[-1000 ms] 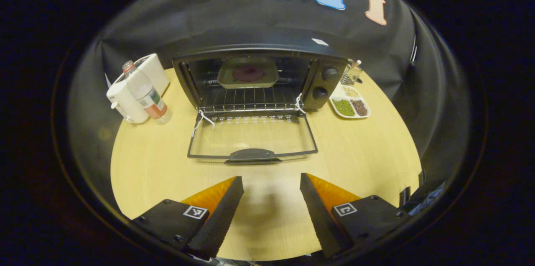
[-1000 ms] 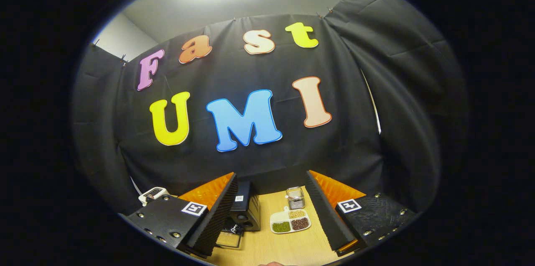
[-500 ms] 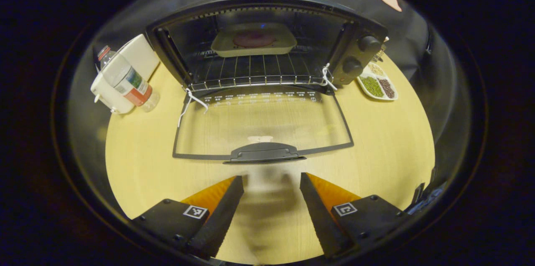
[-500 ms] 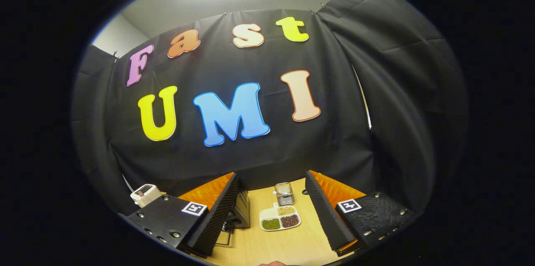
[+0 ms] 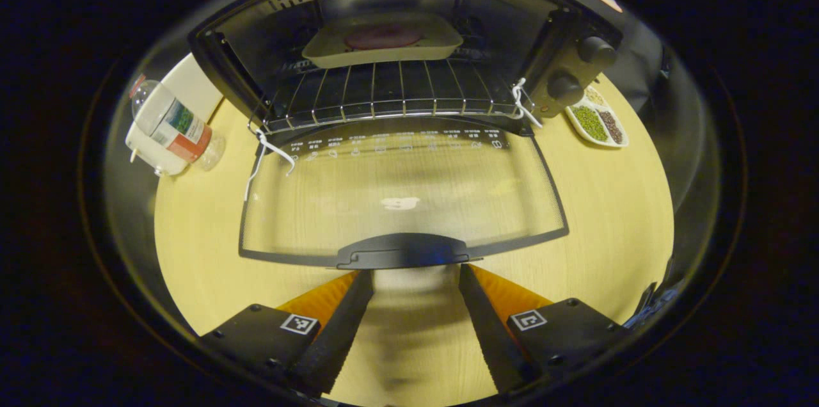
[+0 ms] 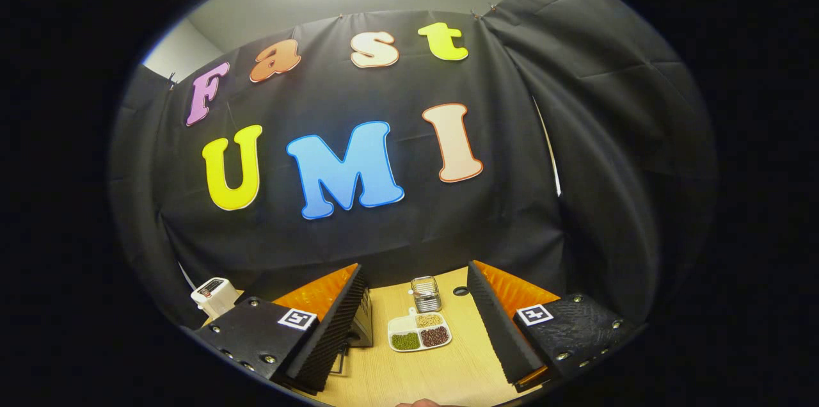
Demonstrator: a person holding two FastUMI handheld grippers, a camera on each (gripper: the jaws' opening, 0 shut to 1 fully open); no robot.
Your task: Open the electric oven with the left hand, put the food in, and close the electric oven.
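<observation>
Left gripper view looks along the left claw (image 5: 409, 279), spread wide and holding nothing, its fingertips just short of the door handle (image 5: 403, 248) straight ahead. The glass door (image 5: 403, 189) lies folded down flat over the tabletop (image 5: 608, 202), so the handle is the nearest edge to lift. Beyond the door the electric oven (image 5: 563, 68) stands open, and the food (image 5: 382, 37), a dark round piece, sits in a pale tray (image 5: 333, 52) at the back of the wire rack (image 5: 397, 90). With loading apparently done, I judge the claw is lined up to raise the door shut. A bottle (image 5: 169, 125) stands far ahead to the left, a divided dish (image 5: 598, 124) ahead to the right.

Right gripper view has the right claw (image 6: 416, 298) also wide and empty, held high and tilted toward the booth wall, probably to stay clear of the door's swing.
</observation>
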